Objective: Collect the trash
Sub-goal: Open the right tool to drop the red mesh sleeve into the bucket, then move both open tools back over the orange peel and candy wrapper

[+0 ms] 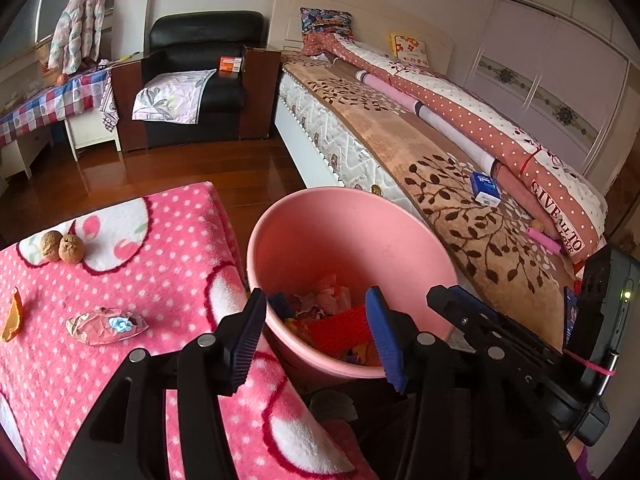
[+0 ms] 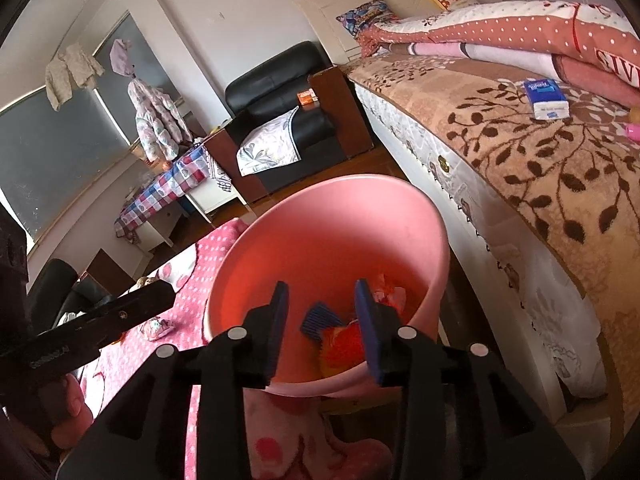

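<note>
Pink plastic, the bin (image 1: 352, 248) stands on the floor between the blanket-covered table (image 1: 132, 280) and the bed (image 1: 460, 200), already holding crumpled papers and a red scrap at its bottom. Both grippers hover over its near rim: the left gripper (image 1: 316, 338) has its jaws spread wide with nothing between them, and the right gripper (image 2: 322, 330) is likewise parted and empty, aimed straight down into the bin. Judging by that, a drop seems just finished and the step in hand is going for the next piece. Nearest is the crumpled wrapper (image 1: 106, 325) lying in the middle of the blanket; an orange peel (image 1: 12, 316) sits at the left edge and two walnuts (image 1: 62, 246) toward the far edge. The next move calls for swinging the left gripper leftward and lowering its jaws around the wrapper, which looks light and crushable. Only the left view shows the peel and walnuts clearly; the right view shows the bin's inside better, and a tissue pack (image 2: 546, 100) on the bed.
</note>
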A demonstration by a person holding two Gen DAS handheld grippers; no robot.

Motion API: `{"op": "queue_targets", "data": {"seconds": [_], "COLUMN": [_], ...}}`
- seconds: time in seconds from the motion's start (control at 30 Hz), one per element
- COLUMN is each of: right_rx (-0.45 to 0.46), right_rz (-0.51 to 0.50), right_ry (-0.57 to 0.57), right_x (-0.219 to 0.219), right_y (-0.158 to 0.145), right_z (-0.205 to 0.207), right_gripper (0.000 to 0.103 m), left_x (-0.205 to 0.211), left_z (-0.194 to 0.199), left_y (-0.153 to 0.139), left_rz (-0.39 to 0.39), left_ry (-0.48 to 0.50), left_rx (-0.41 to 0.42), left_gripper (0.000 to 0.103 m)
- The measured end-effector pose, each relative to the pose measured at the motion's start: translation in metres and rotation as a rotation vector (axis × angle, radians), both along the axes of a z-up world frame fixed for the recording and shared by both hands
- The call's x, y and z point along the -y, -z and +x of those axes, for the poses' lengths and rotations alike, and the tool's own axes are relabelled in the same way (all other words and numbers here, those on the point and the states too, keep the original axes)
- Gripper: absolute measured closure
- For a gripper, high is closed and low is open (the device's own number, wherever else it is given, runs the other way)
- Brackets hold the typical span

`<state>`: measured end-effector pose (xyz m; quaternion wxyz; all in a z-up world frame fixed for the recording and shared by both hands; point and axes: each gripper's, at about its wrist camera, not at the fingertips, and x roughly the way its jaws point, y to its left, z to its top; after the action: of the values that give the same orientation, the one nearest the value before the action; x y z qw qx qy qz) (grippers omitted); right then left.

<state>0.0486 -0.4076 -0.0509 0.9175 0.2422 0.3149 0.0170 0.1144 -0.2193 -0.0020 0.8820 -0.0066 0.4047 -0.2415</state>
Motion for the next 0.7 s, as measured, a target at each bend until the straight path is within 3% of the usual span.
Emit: {"op": "queue_targets", "data": {"seconds": [0.7], "right_rx": [0.042], "right_rz": [-0.029], "right_ry": [-0.05], "right_x": [-0.028], "right_y": [-0.02], "right_z": [-0.016], "right_gripper": [0.068], "left_x": [-0.051], "left_z": [-0.023], "left_y": [-0.007], "left_rz": [0.007], "left_ry": [-0.093], "left_rx": [0.009], "left_gripper": [0.051]}}
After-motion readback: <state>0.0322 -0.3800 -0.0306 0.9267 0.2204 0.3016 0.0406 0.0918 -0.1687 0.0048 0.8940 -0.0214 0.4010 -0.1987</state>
